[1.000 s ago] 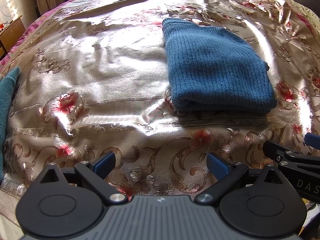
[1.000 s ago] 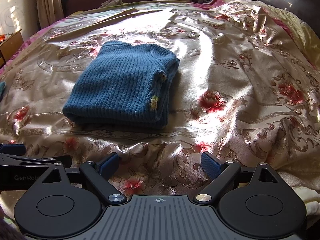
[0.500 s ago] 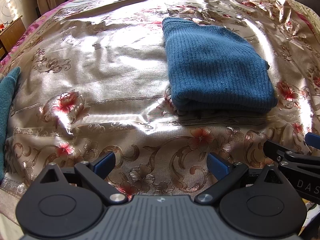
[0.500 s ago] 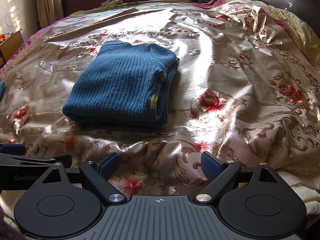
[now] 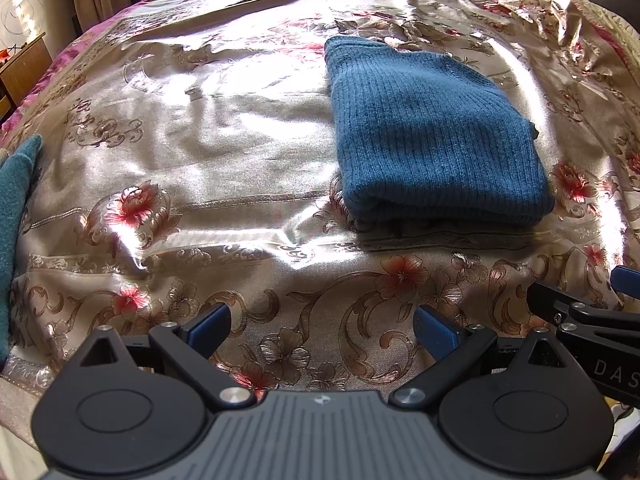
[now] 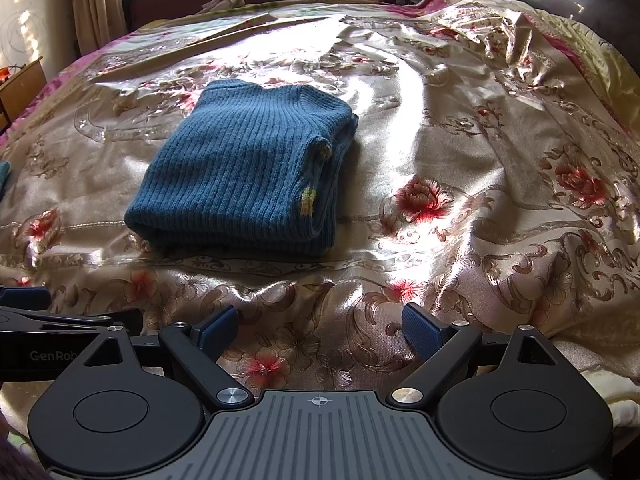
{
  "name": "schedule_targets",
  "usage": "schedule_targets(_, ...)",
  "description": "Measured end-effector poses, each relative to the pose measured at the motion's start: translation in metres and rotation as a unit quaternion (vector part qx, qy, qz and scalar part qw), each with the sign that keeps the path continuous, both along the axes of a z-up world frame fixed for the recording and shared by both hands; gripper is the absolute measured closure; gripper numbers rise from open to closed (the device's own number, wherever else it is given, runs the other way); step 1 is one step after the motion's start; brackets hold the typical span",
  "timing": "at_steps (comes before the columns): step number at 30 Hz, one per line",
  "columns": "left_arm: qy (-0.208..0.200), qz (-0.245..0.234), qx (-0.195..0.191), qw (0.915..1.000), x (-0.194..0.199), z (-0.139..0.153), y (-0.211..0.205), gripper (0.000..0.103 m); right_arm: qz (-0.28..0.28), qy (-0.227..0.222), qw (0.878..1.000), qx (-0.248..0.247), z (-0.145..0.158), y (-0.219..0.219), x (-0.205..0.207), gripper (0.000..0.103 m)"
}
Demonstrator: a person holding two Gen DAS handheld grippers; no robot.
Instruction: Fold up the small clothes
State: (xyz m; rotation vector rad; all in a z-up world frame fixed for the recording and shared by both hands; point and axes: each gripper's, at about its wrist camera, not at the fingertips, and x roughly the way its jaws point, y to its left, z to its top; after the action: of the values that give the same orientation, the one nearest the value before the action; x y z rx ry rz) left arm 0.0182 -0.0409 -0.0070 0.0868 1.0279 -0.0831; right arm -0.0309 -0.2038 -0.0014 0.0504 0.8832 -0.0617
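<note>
A: Blue knit sweater [image 5: 436, 136] sits folded into a neat block on the bed [image 5: 200, 152], ahead of both sets of fingers, apart from them. Fold looks finished.

B: Left gripper [image 5: 322, 326]?

A: Spread wide, empty, over bedspread. Right gripper [image 6: 320, 326] likewise, nothing between.

B: Obstacles?

A: None ahead. A teal cloth [image 5: 14, 216] lies far left of the left fingers, likely the next piece.

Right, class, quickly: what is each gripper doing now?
Left gripper: open, holding nothing.
Right gripper: open, holding nothing.
</note>
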Motion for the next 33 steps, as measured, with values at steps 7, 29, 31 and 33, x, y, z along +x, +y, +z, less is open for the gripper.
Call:
schedule_targets(7,-0.001,0.000,-0.001,1.0000,-0.0002,0.0003,0.0003,0.001,-0.002,0.005,1.000,0.002,-0.0002,-0.0005,-0.0014,0.012)
schedule_targets(29,-0.003,0.000,0.003,1.0000,-0.0016,0.0035,-0.0009,0.001,-0.003,0.007,1.000,0.006,0.0023,0.0006,-0.0029,0.012)
schedule_targets(31,-0.003,0.000,0.003,1.0000,-0.0016,0.0037,-0.0009,0.001,-0.003,0.007,1.000,0.006,0.0024,0.0005,-0.0028,0.012)
schedule_targets(33,-0.003,0.000,0.003,1.0000,-0.0017,0.0035,-0.0009,0.001,-0.003,0.007,1.000,0.006,0.0026,0.0007,-0.0032,0.012)
